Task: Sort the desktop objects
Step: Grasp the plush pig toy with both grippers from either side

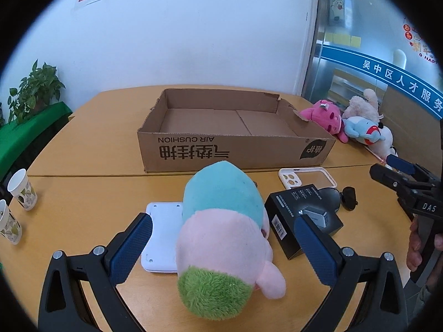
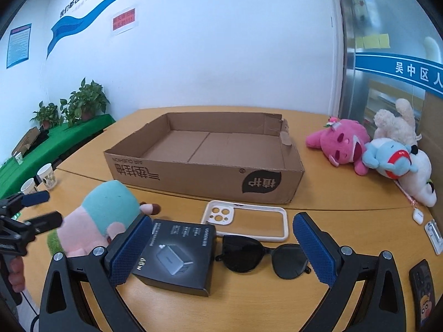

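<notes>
Left gripper (image 1: pixel 223 236) low over the bench (image 1: pixel 83 193), jaws wide apart on either side of the plush toy (image 1: pixel 221 221) in teal, pink and green, neither blue pad touching it. Toy lying on the wood, partly across a white flat device (image 1: pixel 159 238), just in front of the cardboard box (image 1: pixel 235 149). Box open-topped, printed upside down with "AIR CUSHION", large Chinese characters and a black leaf-shaped badge.

Right gripper (image 2: pixel 223 244) also with jaws spread, clamped on nothing. Between its pads: a black charger carton (image 2: pixel 180 254) marked "48W" with a picture of a grey adapter and a block of small print too fine to read, touching the left pad; beside it dark sunglasses (image 2: pixel 263 257), lenses up. Just beyond them a white phone case (image 2: pixel 249 221), camera cut-outs to the left, lying close to the box front.

Barcode label on the carton's end face in the left wrist view. "DAS" in white on the right gripper's body there.

Heap of soft toys (image 2: pixel 373 152) at the far right of the bench: pink, pale blue with a red collar, cream, white. Two paper cups (image 1: pixel 22 191) with a leaf pattern near the left edge. Red notice (image 2: pixel 123 20) on the wall, wording unreadable; blue band with "吴中区人才服务" on the glass partition.
</notes>
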A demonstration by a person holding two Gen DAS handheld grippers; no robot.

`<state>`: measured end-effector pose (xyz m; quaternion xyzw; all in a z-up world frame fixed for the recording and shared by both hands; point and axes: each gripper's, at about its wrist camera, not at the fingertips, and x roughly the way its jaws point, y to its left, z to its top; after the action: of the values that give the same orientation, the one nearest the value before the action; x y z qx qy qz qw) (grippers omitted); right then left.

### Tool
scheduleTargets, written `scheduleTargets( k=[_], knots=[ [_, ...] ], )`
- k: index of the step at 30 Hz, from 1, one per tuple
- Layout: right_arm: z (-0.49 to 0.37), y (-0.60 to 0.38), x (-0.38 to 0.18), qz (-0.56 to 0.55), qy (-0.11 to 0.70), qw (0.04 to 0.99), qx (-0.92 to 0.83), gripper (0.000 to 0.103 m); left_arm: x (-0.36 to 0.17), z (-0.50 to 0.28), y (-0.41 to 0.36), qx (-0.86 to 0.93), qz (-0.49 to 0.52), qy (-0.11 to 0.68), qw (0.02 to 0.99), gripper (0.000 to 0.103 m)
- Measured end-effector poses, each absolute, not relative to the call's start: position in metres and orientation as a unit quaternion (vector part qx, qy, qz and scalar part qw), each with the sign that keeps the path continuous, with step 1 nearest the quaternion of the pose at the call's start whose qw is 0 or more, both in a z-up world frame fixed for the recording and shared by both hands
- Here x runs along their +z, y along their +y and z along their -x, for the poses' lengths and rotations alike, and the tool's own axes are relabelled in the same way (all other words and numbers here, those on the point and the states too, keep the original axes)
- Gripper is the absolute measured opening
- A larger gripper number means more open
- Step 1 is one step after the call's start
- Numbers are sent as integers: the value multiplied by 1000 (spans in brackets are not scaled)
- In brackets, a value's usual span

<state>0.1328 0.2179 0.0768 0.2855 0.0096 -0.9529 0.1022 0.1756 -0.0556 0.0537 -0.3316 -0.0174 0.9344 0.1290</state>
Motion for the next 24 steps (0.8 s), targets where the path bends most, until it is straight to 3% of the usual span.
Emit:
scheduleTargets(
  k=[5,8,10,14,24],
  knots=[
    [-141,209,82,-286,4,98,-953,103,40,-163,-57,924,351,-18,152,102],
    [-143,205,83,-287,8,89,-954,103,30,-156,-57,911,369,-24,183,97],
    [-143,203,82,-290,4,94,-952,103,21,-153,-56,902,384,-25,197,86],
    [-135,192,81,-304,-7,130,-944,103,15,-158,-58,905,384,-5,180,74],
    [-100,130,75,-342,0,227,-912,103,9,-165,-72,900,388,-34,194,69]
  ],
)
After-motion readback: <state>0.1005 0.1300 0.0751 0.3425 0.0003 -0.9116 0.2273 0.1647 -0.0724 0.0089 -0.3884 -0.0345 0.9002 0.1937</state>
